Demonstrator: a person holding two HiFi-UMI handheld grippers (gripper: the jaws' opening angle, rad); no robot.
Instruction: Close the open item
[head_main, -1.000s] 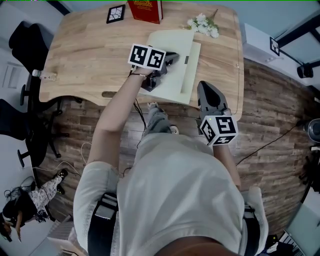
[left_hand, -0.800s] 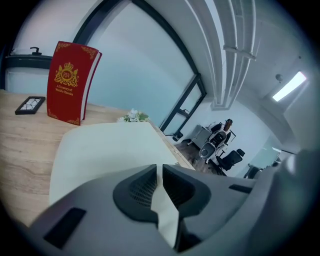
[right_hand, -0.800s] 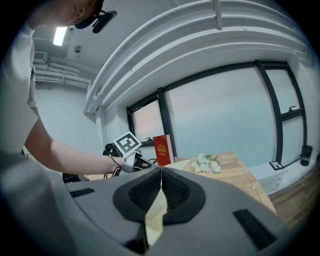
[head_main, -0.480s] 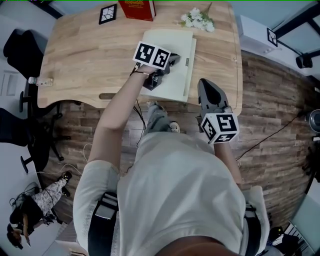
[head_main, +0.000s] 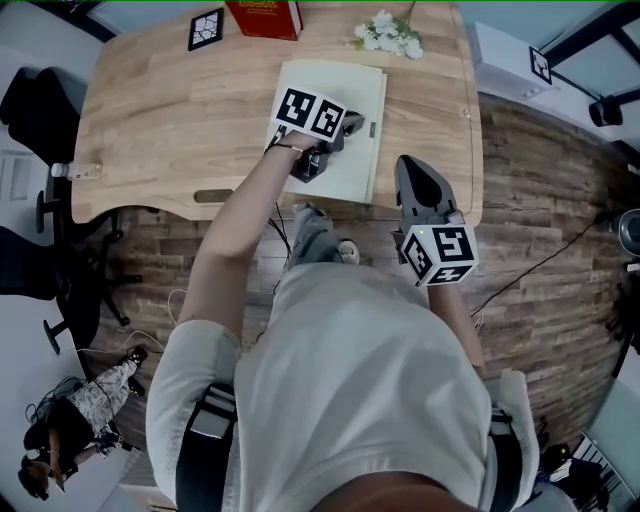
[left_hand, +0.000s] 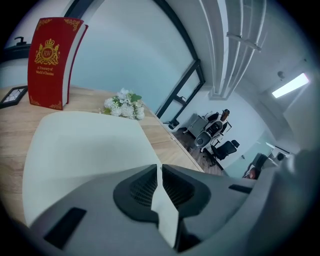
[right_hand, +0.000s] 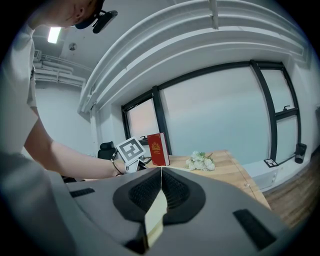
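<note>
Two tongs, both pinched together and empty: left tongs (head_main: 348, 127) low over the pale folder (head_main: 330, 85), probably pressing its cover flat; right tongs (head_main: 408, 170) wait beside the folder.

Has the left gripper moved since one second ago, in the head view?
Yes. Against the red book, the left gripper has shifted right, nearer the folder's right edge.

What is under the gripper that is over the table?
The left gripper is over a pale book lying on the wooden table. The book's cover hides the pages inside, and the gripper hides part of the cover.
</note>
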